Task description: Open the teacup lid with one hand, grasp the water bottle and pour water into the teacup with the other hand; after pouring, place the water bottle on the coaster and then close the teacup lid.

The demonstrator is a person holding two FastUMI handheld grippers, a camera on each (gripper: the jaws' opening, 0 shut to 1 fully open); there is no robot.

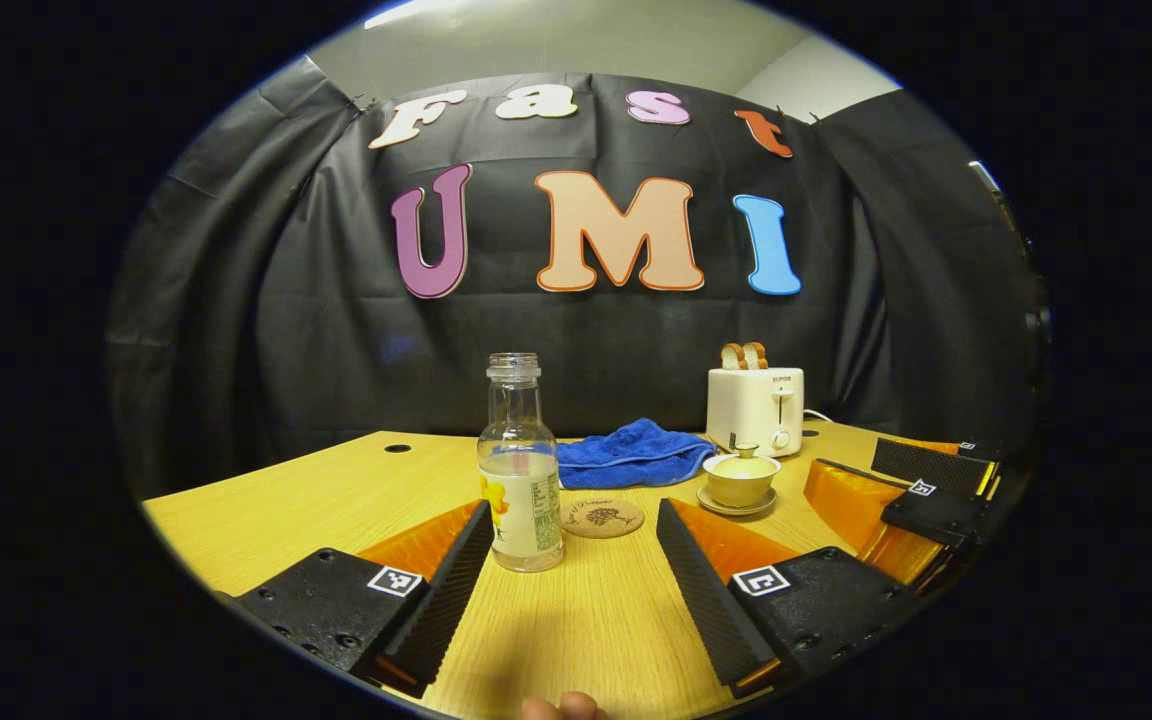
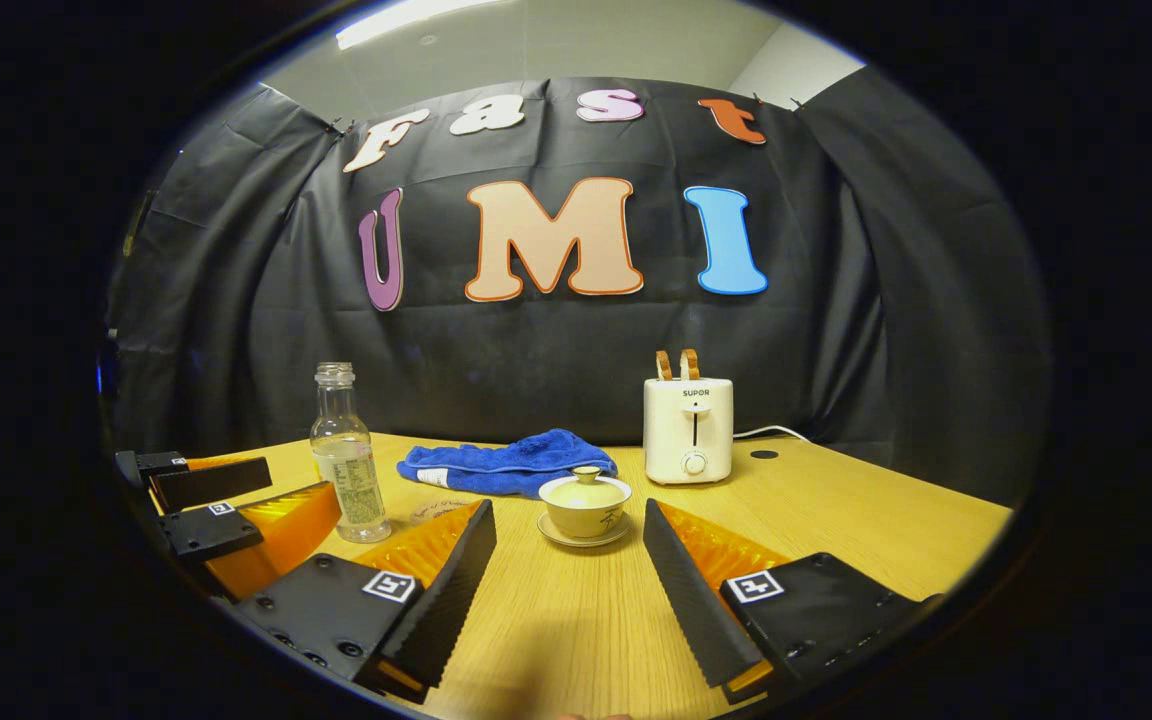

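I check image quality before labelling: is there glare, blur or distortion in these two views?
Left gripper view: sharp; the fisheye bends the table edge, and the water bottle throws only a soft shadow. Right gripper view: also sharp; a bright ceiling light glares at the top, the lidded teacup is evenly lit, and the toaster stays clear.

Clear uncapped water bottle (image 1: 521, 465) stands upright mid-table, part full, round cork coaster (image 1: 602, 517) just beside it, and the lidded yellowish teacup (image 1: 741, 478) sits on its saucer toward the far edge.
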